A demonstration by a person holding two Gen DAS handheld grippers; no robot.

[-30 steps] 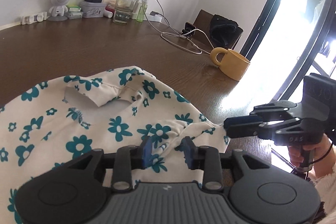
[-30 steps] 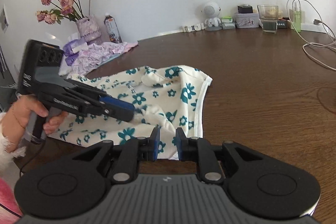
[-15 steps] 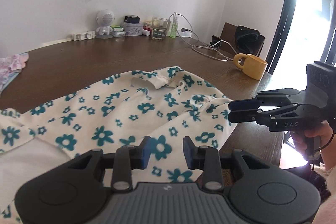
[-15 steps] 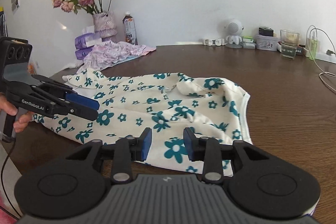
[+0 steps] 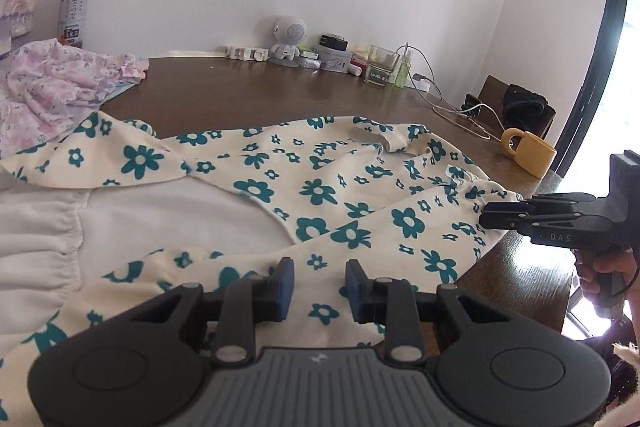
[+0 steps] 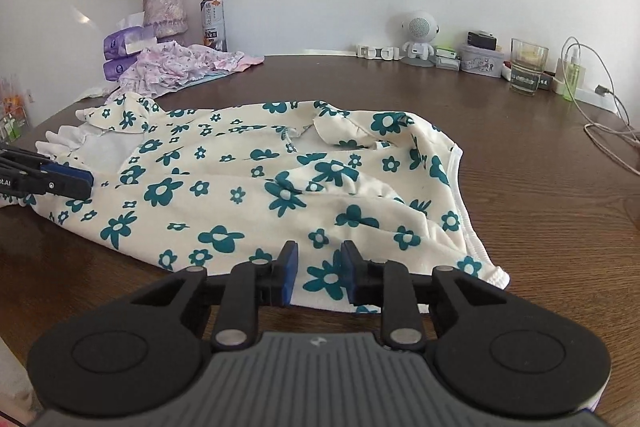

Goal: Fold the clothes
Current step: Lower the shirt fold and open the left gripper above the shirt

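The brown wooden table [image 6: 500,155] fills most of what I see, and across its near half lies the cream garment with teal flowers [image 6: 256,187], spread out and rumpled, its white inner lining [image 5: 132,219] showing at about 9 o'clock in the left wrist view. At 10 o'clock on the table sits a heap of pink floral clothes [image 6: 180,65], with a vase of dried roses [image 6: 164,9] and a drink bottle [image 6: 213,21] just behind it against the wall. At 3 o'clock in the left wrist view a yellow mug [image 5: 530,153] stands near the table edge. My left gripper [image 5: 319,285] hangs just above the garment's near edge, jaws apart with nothing between them. My right gripper [image 6: 319,277] is over the hem at 6 o'clock, jaws likewise parted and empty; from the left wrist view its tips sit at the cloth's corner near 3 o'clock, and whether they touch it I cannot tell.
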